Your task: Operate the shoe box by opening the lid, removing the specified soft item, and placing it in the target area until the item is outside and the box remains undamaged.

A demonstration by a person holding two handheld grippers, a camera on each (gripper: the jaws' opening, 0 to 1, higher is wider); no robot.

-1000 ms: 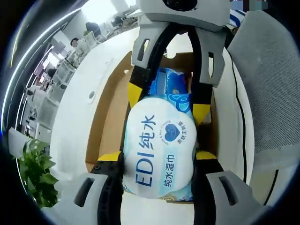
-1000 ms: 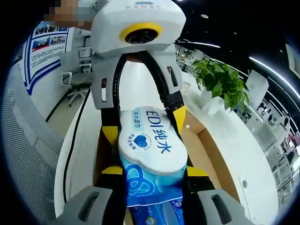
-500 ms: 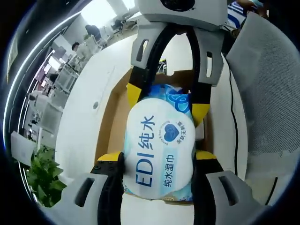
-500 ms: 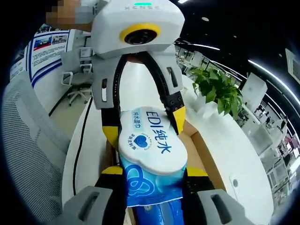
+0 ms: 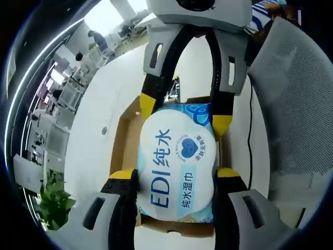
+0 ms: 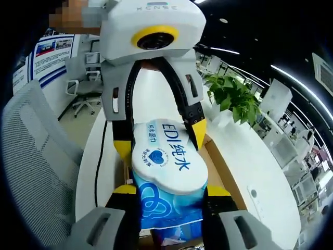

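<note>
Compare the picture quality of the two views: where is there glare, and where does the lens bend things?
Left gripper view: blown-out glare at top left; the wipes pack and open shoe box stay sharp, while the white table curves.
Right gripper view: dim ceiling with bright light strips; the pack is crisp, and the plant bows at the edge.

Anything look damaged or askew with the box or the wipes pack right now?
Nothing stands out. Both claws, left claw and right claw, grip the wipes pack from opposite ends above the open cardboard box, whose visible walls look intact.

A green potted plant (image 6: 232, 96) stands on the white table (image 6: 244, 156) near a mesh chair (image 5: 299, 104).
</note>
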